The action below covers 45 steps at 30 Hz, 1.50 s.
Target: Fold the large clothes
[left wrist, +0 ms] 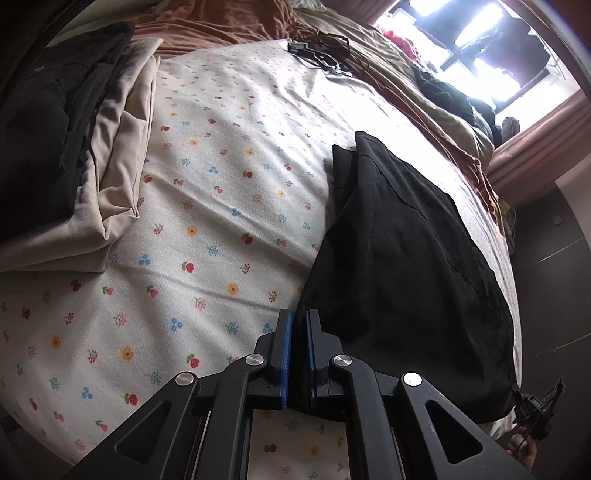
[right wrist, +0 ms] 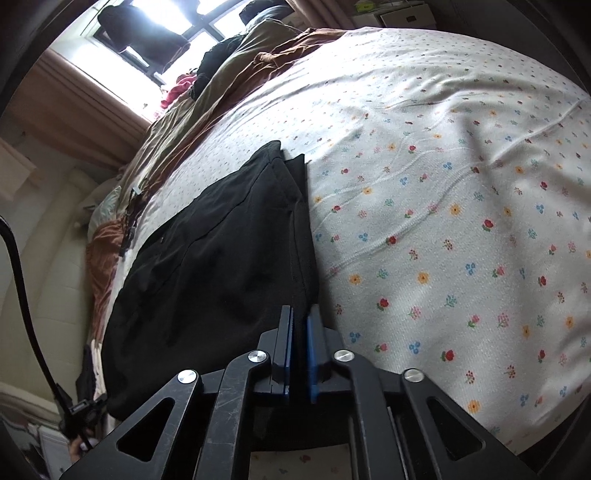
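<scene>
A black garment (left wrist: 399, 266) lies folded on the flowered bed sheet (left wrist: 207, 206), near the bed's edge. My left gripper (left wrist: 300, 318) is shut on its near left corner, and dark cloth shows between the blue pads. In the right wrist view the same black garment (right wrist: 218, 266) fills the middle left. There my right gripper (right wrist: 299, 314) is shut on the garment's near right edge, with black fabric filling the narrow gap between its jaws. The flowered sheet (right wrist: 443, 221) spreads out to the right.
A stack of folded beige and black clothes (left wrist: 110, 166) sits at the left of the bed. A brown blanket (left wrist: 221, 22) and a black device with cables (left wrist: 317, 48) lie at the far end. More clothes (right wrist: 214, 62) are piled by the window. A black cable (right wrist: 14, 258) hangs beside the bed.
</scene>
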Motion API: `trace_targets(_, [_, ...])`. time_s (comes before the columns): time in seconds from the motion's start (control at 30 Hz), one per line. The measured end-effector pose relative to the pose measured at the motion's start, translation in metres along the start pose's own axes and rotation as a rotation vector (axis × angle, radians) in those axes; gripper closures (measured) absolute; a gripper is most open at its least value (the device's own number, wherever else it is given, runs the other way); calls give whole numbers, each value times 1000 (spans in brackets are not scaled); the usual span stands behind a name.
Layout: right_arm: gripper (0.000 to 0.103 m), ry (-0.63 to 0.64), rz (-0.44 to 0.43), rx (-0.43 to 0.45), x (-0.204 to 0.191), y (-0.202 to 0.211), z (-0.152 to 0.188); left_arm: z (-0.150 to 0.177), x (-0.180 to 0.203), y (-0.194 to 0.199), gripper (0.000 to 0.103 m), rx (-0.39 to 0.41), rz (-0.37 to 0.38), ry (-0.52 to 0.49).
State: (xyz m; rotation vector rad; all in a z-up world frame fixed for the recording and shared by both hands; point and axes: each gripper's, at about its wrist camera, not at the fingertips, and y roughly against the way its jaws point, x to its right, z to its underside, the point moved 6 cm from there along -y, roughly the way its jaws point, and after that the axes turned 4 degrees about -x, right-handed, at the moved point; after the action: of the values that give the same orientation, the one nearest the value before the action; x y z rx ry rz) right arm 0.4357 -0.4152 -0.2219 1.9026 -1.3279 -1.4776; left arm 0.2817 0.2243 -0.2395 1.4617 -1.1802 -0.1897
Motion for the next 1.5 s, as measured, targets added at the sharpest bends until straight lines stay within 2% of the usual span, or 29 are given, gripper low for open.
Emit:
trace_targets(0.03, [79,-8,8,3,3,3,0,-1,-1,2,92,-2,10,8])
trace_targets(0.07, [68,-11,13,13,5,7,0,-1,-2,6,91,1,20,12])
trace_targets(0.1, [58,-16,16,19,8,11,2,0,-4,10,79,8,26,12])
trace_targets(0.13, [54,-20,14,22,10,15,5,1,-5,15,54,15,27,12])
trace_targets(0.17, [52,-23,9,20,12,19,8,4,-7,20,40,25,30,15])
trace_targets(0.2, [52,-26,3,13,14,22,12,6,-8,25,22,43,44,19])
trace_targets(0.23, [52,-28,0,5,16,23,16,8,-9,32,19,65,71,20])
trace_targets(0.3, [52,-38,-2,-15,23,24,25,14,-8,36,19,67,102,18])
trace_targets(0.47, [52,-83,-59,-67,31,23,49,26,-14,22,20,12,117,33])
trace_targets(0.53, [52,-99,-105,-84,28,20,56,28,-16,15,27,2,117,31])
trace_targets(0.67, [52,-124,-187,-124,13,2,65,27,-12,10,35,-4,157,24])
trace_targets(0.73, [52,-136,-203,-113,7,-8,64,28,-7,3,48,-33,177,18])
trace_targets(0.77, [52,-150,-201,-98,7,-12,61,28,-6,0,48,-47,175,15])
trace_targets(0.83, [62,-192,-214,-69,12,-17,55,29,-3,-4,52,-51,176,5])
trace_targets(0.87, [72,-208,-221,-57,14,-18,52,30,-2,-5,54,-55,181,6])
trace_targets(0.9, [82,-221,-233,-43,15,-18,50,32,-1,-6,62,-59,185,8])
trace_targets(0.93, [84,-223,-240,-35,15,-17,48,34,0,-8,73,-66,190,8])
trace_targets(1.03, [89,-180,-218,-16,10,-13,41,42,2,-7,82,-62,192,14])
trace_targets(1.13, [90,-158,-206,2,8,-7,32,48,4,-1,85,-53,210,55])
trace_targets(1.37, [91,-170,-161,53,22,5,8,74,19,16,86,-59,268,101])
trace_targets(1.43, [91,-174,-115,47,24,5,6,84,21,18,86,-65,281,104])
trace_targets(1.5, [86,-127,-38,47,18,7,6,89,23,19,85,-59,272,83])
